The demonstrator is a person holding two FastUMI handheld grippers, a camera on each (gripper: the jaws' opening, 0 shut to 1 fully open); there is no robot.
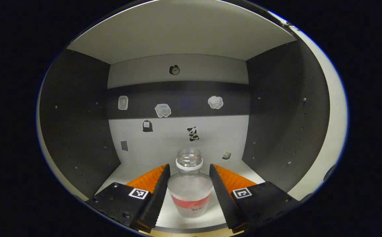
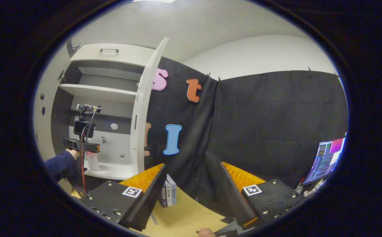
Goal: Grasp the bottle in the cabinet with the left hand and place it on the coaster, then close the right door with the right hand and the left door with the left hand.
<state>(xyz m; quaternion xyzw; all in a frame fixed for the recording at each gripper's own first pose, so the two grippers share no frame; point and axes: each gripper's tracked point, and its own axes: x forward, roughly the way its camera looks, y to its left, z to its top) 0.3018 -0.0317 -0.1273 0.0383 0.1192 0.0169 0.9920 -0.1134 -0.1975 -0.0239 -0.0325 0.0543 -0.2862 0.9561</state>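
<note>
Left gripper view: the inside of the cabinet has dark side walls, a pale back panel with a dark band across it and a bunch of little stickers stuck on. The bottle stands upright on the white cabinet floor near the front edge, clear plastic, no cap on, red label low down. The left tongs are spread wide with one finger on each side of the bottle, and there's a visible gap on both sides, so not pinching it.

Right gripper view: booth with black cloth wall, a wooden surface below and a monitor far right. The cabinet sits on the left with its right door swung open. The left tongs are seen there from outside, held by a hand in a dark blue sleeve, reaching onto the lower shelf by the bottle. The right tongs are spread open over the surface, holding nothing. A few books stand just beyond them.
</note>
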